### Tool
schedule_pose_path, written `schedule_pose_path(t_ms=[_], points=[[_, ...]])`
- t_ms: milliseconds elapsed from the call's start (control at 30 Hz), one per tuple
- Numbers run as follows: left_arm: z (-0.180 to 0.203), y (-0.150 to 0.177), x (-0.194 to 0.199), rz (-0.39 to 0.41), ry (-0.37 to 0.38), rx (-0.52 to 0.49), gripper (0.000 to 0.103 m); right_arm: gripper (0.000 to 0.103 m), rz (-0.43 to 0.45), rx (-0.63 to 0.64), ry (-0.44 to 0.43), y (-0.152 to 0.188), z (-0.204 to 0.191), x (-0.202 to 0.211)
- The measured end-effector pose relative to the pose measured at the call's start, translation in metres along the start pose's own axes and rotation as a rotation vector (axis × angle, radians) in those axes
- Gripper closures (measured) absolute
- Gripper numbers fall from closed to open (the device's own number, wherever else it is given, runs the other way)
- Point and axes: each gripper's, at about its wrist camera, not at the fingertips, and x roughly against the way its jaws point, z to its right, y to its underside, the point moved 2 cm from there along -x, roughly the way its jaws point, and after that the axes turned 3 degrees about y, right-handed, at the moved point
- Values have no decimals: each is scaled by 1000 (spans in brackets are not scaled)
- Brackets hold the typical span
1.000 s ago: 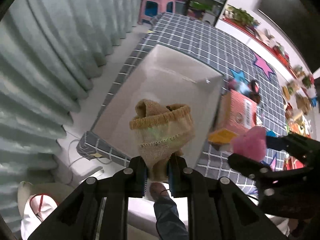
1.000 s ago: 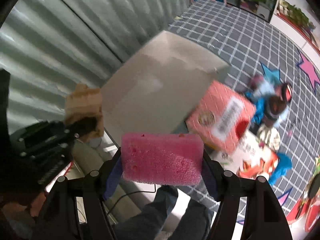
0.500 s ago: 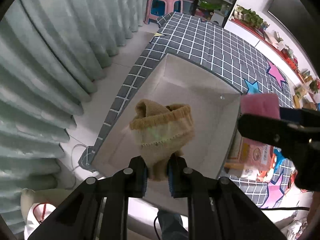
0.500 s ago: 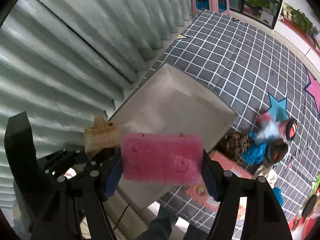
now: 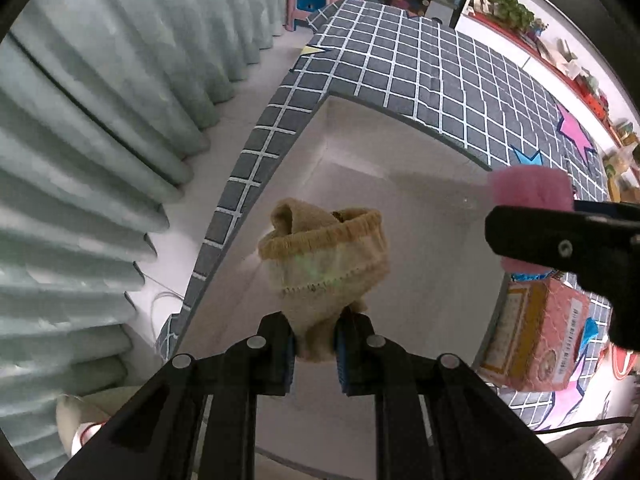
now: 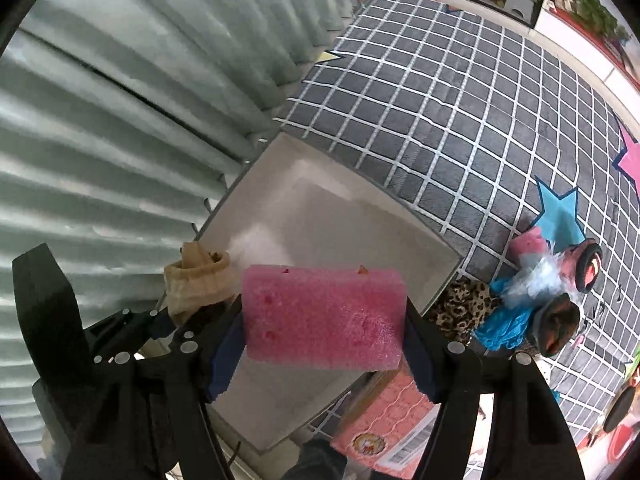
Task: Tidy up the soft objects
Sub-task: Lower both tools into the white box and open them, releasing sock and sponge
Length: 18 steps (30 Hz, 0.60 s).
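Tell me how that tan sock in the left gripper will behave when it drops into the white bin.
The sock looks floppy: it bunches and folds above the left gripper. Probably light, so it should land softly in the bin without rolling, maybe unfolding.

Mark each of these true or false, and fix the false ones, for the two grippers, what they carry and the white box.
1. The left gripper is shut on a tan sock. True.
2. The right gripper carries a blue sponge. False: the pink sponge is between its pads.
3. The white box already has several things in it. False: no object shows on the part of its floor that is in view.
4. A pink carton stands beside the white box. True.
5. The box rests on bare wood. False: it sits on a grey checked mat.
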Motion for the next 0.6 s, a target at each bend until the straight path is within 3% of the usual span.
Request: schedule_pose_path(t_ms=[600], points=[[3,-24,-44,-81,-21,36,85,31,-67,-29,10,-12,15,-32]])
